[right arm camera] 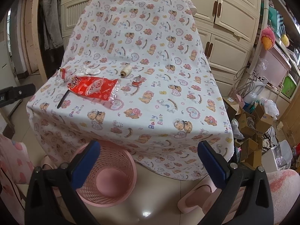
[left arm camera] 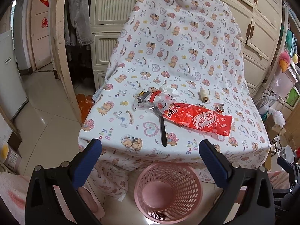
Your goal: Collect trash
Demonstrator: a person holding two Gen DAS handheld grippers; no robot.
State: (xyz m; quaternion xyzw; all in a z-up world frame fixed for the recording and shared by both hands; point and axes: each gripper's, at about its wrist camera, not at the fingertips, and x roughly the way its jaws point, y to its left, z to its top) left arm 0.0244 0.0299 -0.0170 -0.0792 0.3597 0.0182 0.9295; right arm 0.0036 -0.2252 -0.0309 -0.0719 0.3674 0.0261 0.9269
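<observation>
Red snack wrapper (left arm camera: pixel 196 119) lies on my cloth-covered worktop (left arm camera: pixel 178 56), overlapping a black-handled tool (left arm camera: pixel 162 131), with crumpled tissue (left arm camera: pixel 169 91) just behind it. Beside them sit a thread spool (left arm camera: pixel 203 96) and a small trinket (left arm camera: pixel 219 107). My left gripper (left arm camera: pixel 150 144) and right gripper (right arm camera: pixel 149 145) hang with jaws wide, empty, over the pink mesh bin (left arm camera: pixel 168 191) on the floor.

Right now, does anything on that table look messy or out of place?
Yes. A red snack wrapper lies crumpled over a black-handled utensil, with a wadded tissue behind it. The pink basket on the floor holds nothing yet.
</observation>
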